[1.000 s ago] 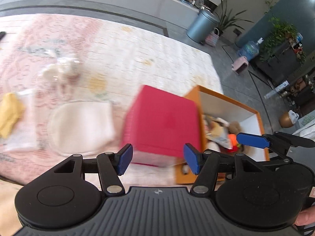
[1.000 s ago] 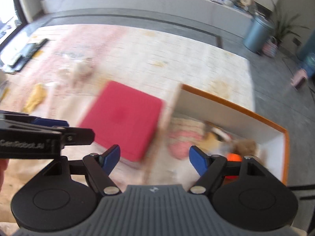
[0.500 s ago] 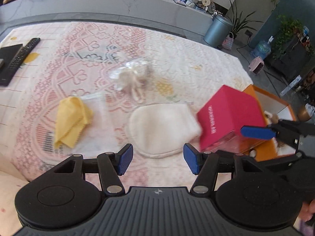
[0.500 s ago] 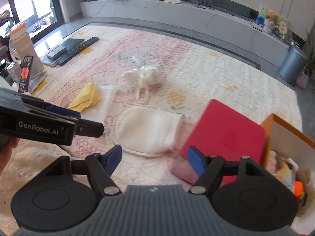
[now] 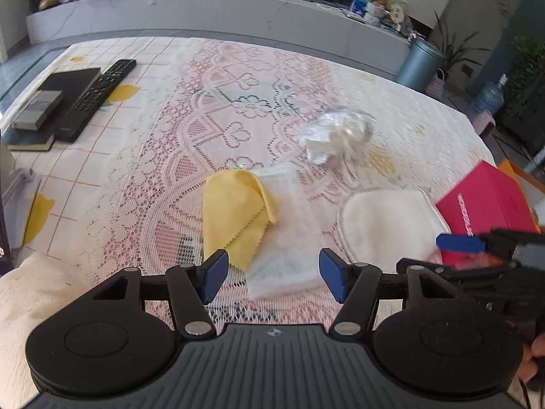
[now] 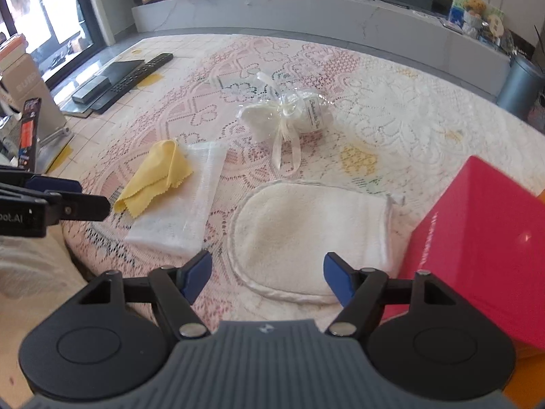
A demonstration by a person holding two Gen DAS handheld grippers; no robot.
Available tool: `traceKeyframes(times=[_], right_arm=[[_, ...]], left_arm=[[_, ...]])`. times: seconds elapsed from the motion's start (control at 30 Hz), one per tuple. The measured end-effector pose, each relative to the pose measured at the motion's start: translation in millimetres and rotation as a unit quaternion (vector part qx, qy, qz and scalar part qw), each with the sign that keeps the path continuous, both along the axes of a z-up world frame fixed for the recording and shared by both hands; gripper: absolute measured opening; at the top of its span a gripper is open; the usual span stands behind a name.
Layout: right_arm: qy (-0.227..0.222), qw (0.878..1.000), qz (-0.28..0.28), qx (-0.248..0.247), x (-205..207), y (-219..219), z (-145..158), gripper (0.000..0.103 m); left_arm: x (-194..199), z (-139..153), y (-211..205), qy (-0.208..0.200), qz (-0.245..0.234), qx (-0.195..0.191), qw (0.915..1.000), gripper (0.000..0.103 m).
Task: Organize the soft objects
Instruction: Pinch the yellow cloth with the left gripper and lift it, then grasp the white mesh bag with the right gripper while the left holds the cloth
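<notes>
Lace-covered and pink-patterned, the counter [image 6: 391,109] fills both wrist views, with a long grey ledge and a bin behind it. Along our near edge lie the soft things we are to sort. A yellow cloth [image 5: 235,214] sits folded over the far end of a white mesh pouch [image 5: 289,238], touching it. Just beside the pouch, toward the right edge, lies a cream mitt [image 6: 306,235], flat with its opening turned to the right. Farther in, toward the middle, a wrapped white bundle [image 6: 293,116] tied with ribbon stands apart from the rest. A red box [image 6: 483,238] stands at the right edge, touching or nearly touching the mitt; we judge it is kept close as a neighbour to the storage spot. A remote [image 5: 95,99] and a dark flat case rest at the far left corner, out of the way.

Our left claw [image 5: 272,274] is released and its jaws are opening, with nothing pressed between them; it is lined up above the pouch and cloth. Our right claw [image 6: 267,277] is also released and empty, aimed at the near rim of the mitt. We judge each claw is set wide because these limp items need a broad pinch at an edge.
</notes>
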State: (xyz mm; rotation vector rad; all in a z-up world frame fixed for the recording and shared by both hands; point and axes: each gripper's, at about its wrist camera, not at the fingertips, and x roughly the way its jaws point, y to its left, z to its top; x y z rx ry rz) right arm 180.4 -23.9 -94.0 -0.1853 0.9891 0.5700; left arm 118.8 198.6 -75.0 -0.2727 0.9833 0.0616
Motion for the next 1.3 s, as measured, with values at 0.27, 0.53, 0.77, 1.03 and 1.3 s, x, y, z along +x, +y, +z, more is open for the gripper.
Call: traceKeyframes(times=[0.27, 0.53, 0.77, 1.03, 1.3], right_arm=[[-0.016, 0.999, -0.03, -0.007, 15.5, 6.3, -29.6, 0.078], [-0.016, 1.0, -0.027, 0.001, 21.8, 8.0, -47.5, 0.078], [-0.03, 0.999, -0.013, -0.001, 21.6, 16.6, -47.8, 0.078], [-0.019, 0.999, 0.011, 0.046, 24.7, 39.6, -33.2, 0.078], [0.019, 0.994, 0.097, 0.048, 18.0, 90.8, -44.1, 0.087]], left_arm=[[49.5, -34.0, 10.4, 0.026, 0.048, 0.009, 0.9985, 0.075], [71.0, -58.6, 12.7, 0.053, 0.074, 0.031, 0.9954, 0.062], [69.5, -60.3, 14.7, 0.059, 0.087, 0.037, 0.9938, 0.005], [44.0, -41.2, 28.9, 0.024, 0.123, -0.034, 0.9915, 0.004], [44.9, -48.9, 30.9, 0.051, 0.121, -0.043, 0.9904, 0.004]])
